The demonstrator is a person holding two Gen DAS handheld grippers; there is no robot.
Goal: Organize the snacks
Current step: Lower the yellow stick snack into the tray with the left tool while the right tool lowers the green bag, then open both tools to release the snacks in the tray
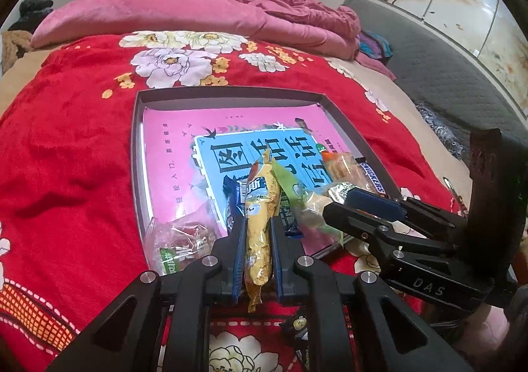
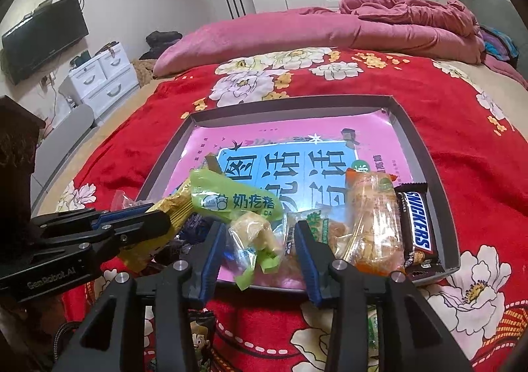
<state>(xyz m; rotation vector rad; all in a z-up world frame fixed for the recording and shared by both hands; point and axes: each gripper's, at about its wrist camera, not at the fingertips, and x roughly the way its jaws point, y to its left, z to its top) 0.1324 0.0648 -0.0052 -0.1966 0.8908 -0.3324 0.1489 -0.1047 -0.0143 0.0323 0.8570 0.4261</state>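
A shallow grey box with a pink printed bottom lies on the red bed cover; it also shows in the right wrist view. My left gripper is shut on a yellow snack packet over the box's near edge; the packet also shows in the right wrist view. My right gripper is open around a green snack bag, not gripping it. In the box lie an orange packet, a Snickers bar, a blue bar and a red-and-clear candy bag.
Pink quilt and pillows lie at the far end of the bed. A dark cartoon-print packet lies on the cover in front of the box. A white drawer unit and a TV stand to the left.
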